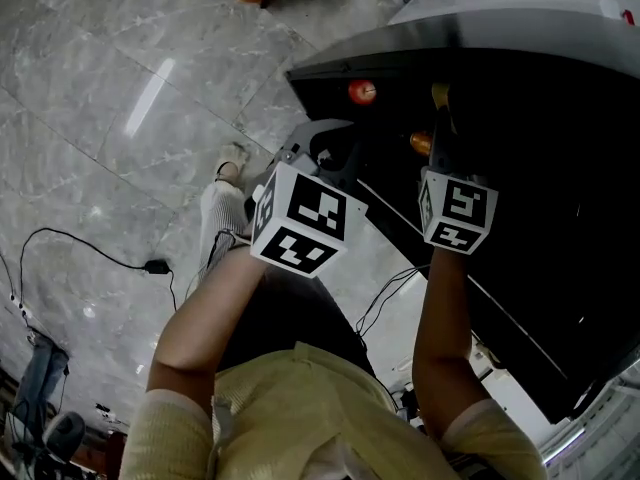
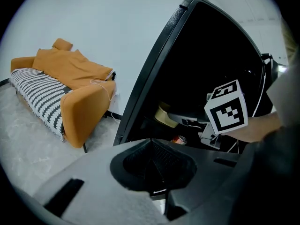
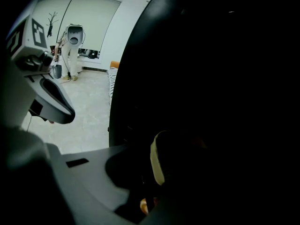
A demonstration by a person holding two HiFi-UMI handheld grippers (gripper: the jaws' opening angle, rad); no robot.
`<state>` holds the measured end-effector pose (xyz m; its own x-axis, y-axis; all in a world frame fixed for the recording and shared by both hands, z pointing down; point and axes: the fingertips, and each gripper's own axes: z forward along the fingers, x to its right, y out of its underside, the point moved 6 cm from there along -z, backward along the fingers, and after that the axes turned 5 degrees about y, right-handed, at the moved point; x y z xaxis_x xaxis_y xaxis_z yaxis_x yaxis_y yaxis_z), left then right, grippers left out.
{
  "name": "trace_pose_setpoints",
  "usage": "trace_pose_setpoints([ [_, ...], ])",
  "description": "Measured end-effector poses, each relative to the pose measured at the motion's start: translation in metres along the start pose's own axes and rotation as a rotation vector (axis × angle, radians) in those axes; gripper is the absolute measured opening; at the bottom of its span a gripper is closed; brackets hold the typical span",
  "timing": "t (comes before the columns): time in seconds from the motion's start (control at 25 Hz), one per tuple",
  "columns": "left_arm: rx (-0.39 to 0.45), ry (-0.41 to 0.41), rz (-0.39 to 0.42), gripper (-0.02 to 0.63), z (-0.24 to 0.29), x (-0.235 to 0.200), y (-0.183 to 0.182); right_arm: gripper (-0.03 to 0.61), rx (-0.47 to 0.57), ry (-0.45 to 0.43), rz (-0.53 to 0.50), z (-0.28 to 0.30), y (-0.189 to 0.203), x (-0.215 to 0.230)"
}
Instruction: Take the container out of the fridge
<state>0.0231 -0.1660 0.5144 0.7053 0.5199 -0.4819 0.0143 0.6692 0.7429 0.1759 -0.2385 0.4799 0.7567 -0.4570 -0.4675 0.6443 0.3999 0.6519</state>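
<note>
The fridge stands open and its inside is very dark. A pale-rimmed container sits on a shelf inside, also seen as the tan container. My right gripper reaches into the fridge right at that container; darkness hides its right jaw and any grip. From above, the right gripper is deep in the fridge, with something orange below it. My left gripper hangs outside by the fridge's front edge, jaws together and holding nothing; it also shows as the left gripper.
A red can lies low in the fridge, seen as a red can from above. An orange sofa stands left of the fridge. A black cable with a plug runs over the grey marble floor.
</note>
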Motion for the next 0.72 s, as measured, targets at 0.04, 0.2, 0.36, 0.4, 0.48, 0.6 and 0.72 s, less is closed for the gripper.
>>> trace_pose_setpoints([
  [0.04, 0.0, 0.0, -0.003, 0.025, 0.001, -0.002, 0.0, 0.034, -0.005, 0.004, -0.011, 0.002, 0.0, 0.001],
  [0.2, 0.0, -0.003, -0.016, 0.025, 0.003, -0.01, 0.001, 0.04, -0.018, 0.004, -0.066, 0.01, 0.003, 0.008],
  [0.36, 0.006, -0.01, -0.023, 0.025, 0.006, -0.015, 0.002, 0.066, -0.047, -0.046, -0.113, 0.019, 0.004, 0.005],
  [0.4, 0.006, -0.01, -0.025, 0.025, 0.006, -0.015, 0.002, 0.066, -0.057, -0.053, -0.121, 0.021, 0.005, 0.005],
  [0.48, 0.002, -0.009, -0.031, 0.025, 0.007, -0.016, 0.003, 0.066, -0.078, -0.06, -0.14, 0.024, 0.006, 0.004],
  [0.6, 0.001, -0.006, -0.034, 0.026, 0.008, -0.019, 0.004, 0.066, -0.106, -0.062, -0.167, 0.029, 0.004, 0.001],
  [0.72, 0.002, -0.006, -0.033, 0.026, 0.007, -0.024, 0.004, 0.066, -0.125, -0.062, -0.193, 0.033, 0.004, 0.0],
])
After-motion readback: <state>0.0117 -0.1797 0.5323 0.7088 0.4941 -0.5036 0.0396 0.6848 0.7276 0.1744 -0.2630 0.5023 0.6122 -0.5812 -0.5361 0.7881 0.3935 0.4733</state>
